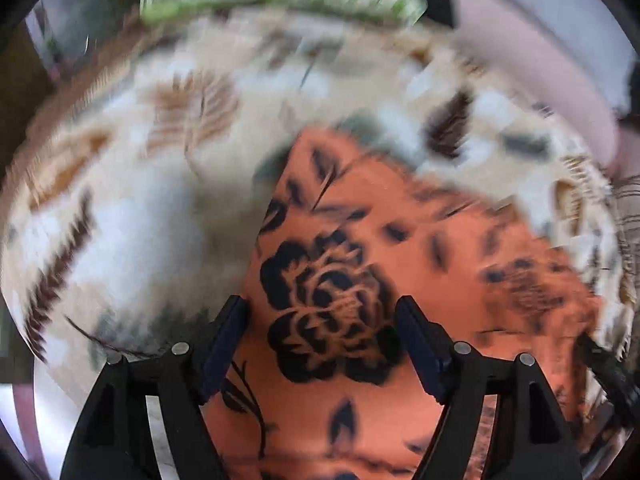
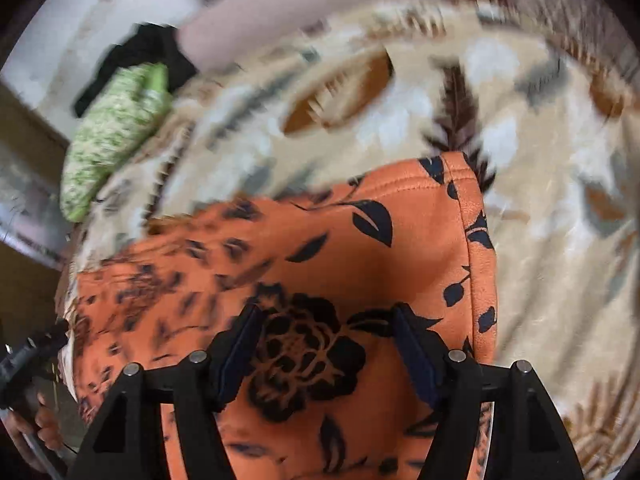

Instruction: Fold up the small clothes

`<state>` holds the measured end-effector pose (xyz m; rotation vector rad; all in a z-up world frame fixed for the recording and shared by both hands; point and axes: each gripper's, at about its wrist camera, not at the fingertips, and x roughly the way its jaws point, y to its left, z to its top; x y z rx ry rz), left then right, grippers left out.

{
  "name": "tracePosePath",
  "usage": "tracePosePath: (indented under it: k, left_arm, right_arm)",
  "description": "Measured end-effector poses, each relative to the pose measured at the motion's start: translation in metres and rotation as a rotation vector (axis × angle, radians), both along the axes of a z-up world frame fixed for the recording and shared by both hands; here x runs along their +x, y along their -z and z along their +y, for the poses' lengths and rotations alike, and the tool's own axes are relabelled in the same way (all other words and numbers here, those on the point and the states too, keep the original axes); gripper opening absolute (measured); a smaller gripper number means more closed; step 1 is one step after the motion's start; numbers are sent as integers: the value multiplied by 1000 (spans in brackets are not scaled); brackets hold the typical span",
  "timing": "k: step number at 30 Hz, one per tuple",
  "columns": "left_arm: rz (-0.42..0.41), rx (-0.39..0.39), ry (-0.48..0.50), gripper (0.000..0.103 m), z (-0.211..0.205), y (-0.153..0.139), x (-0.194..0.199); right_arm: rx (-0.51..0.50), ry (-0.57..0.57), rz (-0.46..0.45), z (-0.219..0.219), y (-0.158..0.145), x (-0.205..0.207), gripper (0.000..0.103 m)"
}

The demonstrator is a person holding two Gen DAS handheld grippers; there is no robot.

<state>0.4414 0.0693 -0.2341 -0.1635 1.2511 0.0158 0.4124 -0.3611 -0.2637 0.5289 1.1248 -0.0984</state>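
An orange garment (image 1: 360,220) with a black flower and leaf print lies flat on a cream blanket (image 1: 140,208). In the left wrist view my left gripper (image 1: 322,308) hangs over its left part, open, with the big black flower seen between the fingers and nothing gripped. In the right wrist view the same garment (image 2: 340,248) shows its hemmed right edge. My right gripper (image 2: 328,312) stands open above another black flower, pads apart and off the cloth. Both views are blurred.
The cream blanket (image 2: 540,200) has brown and grey leaf patterns and covers a bed. A green-and-white patterned cloth (image 2: 116,128) lies at the far edge beside a dark item (image 2: 144,52). A pinkish padded edge (image 2: 320,4) runs behind. A hand (image 2: 44,428) shows at lower left.
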Motion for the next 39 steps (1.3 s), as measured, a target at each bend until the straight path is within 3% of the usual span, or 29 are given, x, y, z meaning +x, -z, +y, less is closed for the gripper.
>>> tracePosePath:
  k: [1,3,12,17,20,22,26,31,32,36,39]
  left_arm:
    - [28,-27,-11,79,5,11,1]
    - [-10,-88,-34,79,16,10,-8]
    - [-134,-93,-49,79,41,-37,-81]
    - [-20,-59,-36,80,33,1,-78]
    - [0,-123,-99,80,42,-6,-75]
    - [-32,-124,-111,80,46,-21,-79]
    - [-98,-122,-164,80,61,-50,-102]
    - [-53,-187,-242,80,69,-40,-126]
    - [-32,-213,-255,80,67,-33,-131]
    - [13,-296,-273,80,58,-10,-136]
    - [18,-357,-336,80,63,6,-133]
  right_arm:
    - [14,11,-12,-4,4,-2,71]
    - [20,14,-39,-5,-5,-9,71]
    - [24,-105,-169,26,-39,-71,71]
    - [-31,-169,-175,62,-15,-86,71]
    - [-91,-197,-170,70,-2,-85,69]
    - [-115,-214,-180,73,-6,-87,69]
    - [11,-214,-299,65,-19,-101,69]
    - [51,-283,-351,81,-21,-105,68]
    - [69,-291,-337,85,-18,-103,67]
    - [51,-283,-220,86,6,-92,35]
    - [94,-252,-230,79,3,-93,34]
